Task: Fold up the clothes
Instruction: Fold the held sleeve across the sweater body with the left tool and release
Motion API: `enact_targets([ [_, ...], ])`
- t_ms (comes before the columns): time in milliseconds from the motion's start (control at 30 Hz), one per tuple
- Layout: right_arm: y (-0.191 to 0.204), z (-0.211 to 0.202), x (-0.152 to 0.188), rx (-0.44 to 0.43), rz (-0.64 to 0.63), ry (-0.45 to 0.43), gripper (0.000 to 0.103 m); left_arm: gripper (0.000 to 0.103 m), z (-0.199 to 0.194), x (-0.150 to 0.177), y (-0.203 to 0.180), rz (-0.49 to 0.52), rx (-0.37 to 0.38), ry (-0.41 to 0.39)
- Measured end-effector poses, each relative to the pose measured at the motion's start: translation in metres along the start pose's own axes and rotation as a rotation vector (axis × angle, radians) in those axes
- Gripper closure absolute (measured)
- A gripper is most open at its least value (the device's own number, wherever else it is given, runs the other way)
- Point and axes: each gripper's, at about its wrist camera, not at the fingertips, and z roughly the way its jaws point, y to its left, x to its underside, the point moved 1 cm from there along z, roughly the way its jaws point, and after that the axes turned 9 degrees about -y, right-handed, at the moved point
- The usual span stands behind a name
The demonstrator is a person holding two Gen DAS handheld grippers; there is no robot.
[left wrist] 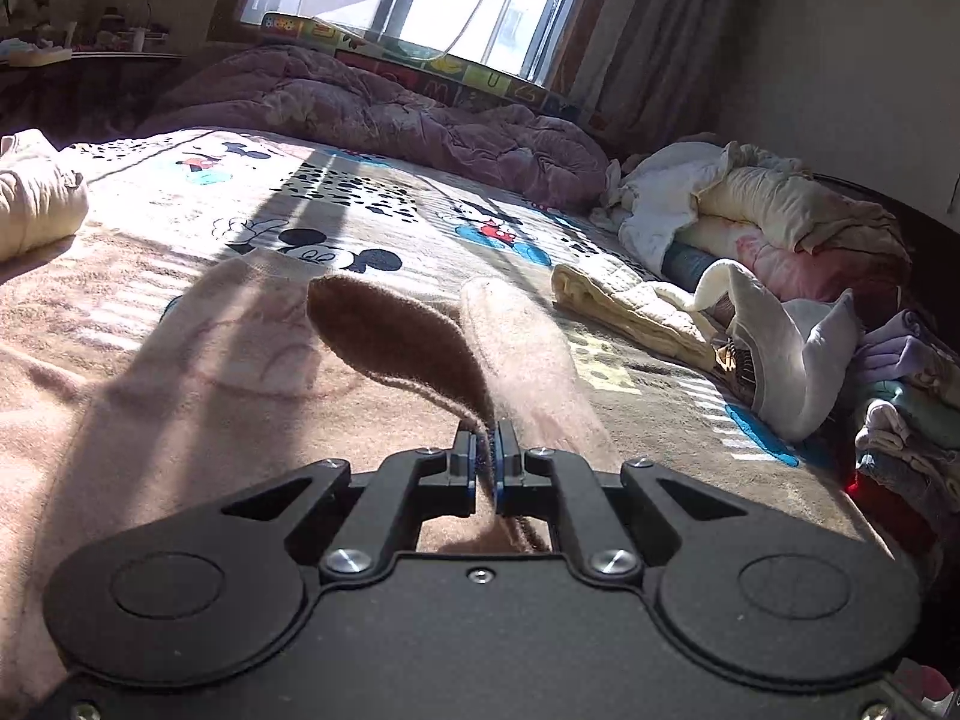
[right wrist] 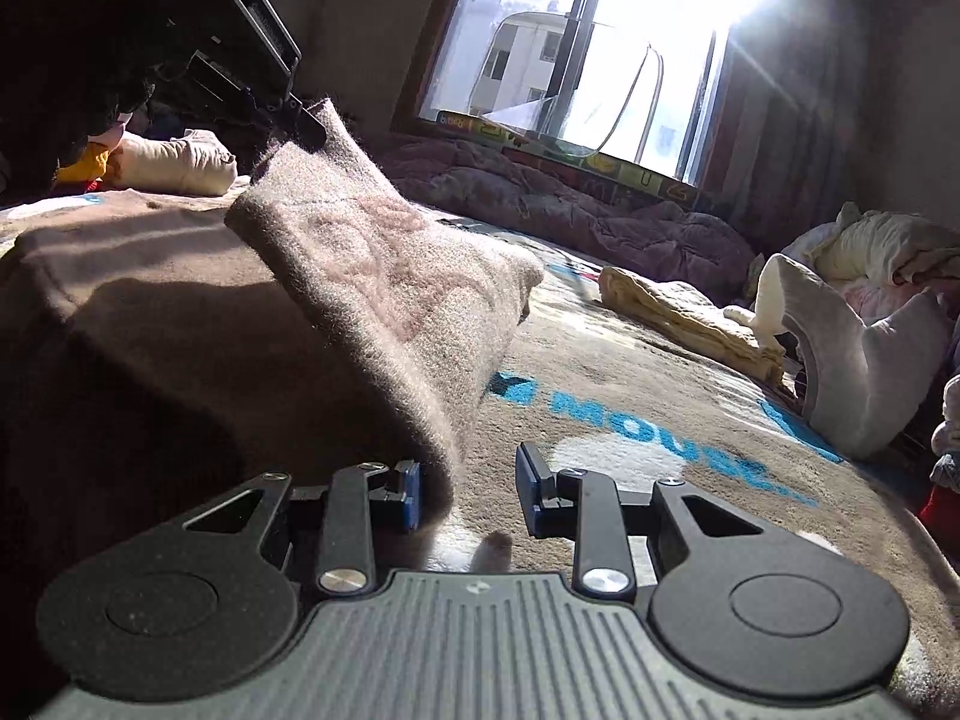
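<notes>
A fuzzy pink garment (left wrist: 240, 360) lies spread over the left part of the bed, one fold of it lifted. My left gripper (left wrist: 495, 450) is shut on the raised edge of that garment. In the right wrist view the left gripper (right wrist: 306, 120) appears at top left, holding a corner of the pink garment (right wrist: 384, 276) up so that it slopes down toward me. My right gripper (right wrist: 471, 492) is open low over the bed. The garment's lower edge hangs between its fingers, close against the left pad (right wrist: 411, 495).
A Mickey Mouse blanket (left wrist: 360, 204) covers the bed. A folded yellow cloth (left wrist: 624, 306), a grey-white garment (left wrist: 780, 348) and piled clothes (left wrist: 768, 210) lie at the right. A purple quilt (left wrist: 390, 102) lies under the window and a cream bundle (left wrist: 36, 198) sits far left.
</notes>
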Motion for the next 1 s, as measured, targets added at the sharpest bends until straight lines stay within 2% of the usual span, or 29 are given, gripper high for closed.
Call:
enact_targets([
  [267,0.012,-0.005,-0.001,-0.017,-0.081,-0.001,0.072,0.099,0.016,0.035,0.032,-0.061,-0.061,0.076],
  [367,0.017,-0.008,-0.003,-0.018,-0.122,-0.007,0.073,0.099,0.011,0.029,0.030,-0.054,-0.039,0.042],
  [467,0.022,-0.013,-0.005,-0.025,-0.175,-0.028,0.076,0.099,0.008,0.030,0.031,-0.057,-0.028,0.033],
  [567,0.027,-0.019,-0.005,-0.037,-0.219,-0.014,0.077,0.099,0.006,0.032,0.032,-0.061,-0.015,0.027],
  [700,0.023,-0.038,-0.016,-0.095,-0.215,-0.013,0.076,0.099,0.010,0.049,0.035,-0.079,0.005,0.058],
  [833,0.031,-0.056,-0.030,-0.187,-0.185,-0.130,0.076,0.099,0.010,0.048,0.040,-0.094,0.004,0.059],
  [900,0.034,-0.052,-0.038,-0.209,-0.134,-0.180,0.076,0.099,0.009,0.046,0.041,-0.086,0.003,0.068],
  [1000,0.029,-0.020,-0.049,-0.173,-0.057,-0.187,0.076,0.097,0.007,0.045,0.045,-0.090,-0.008,0.087],
])
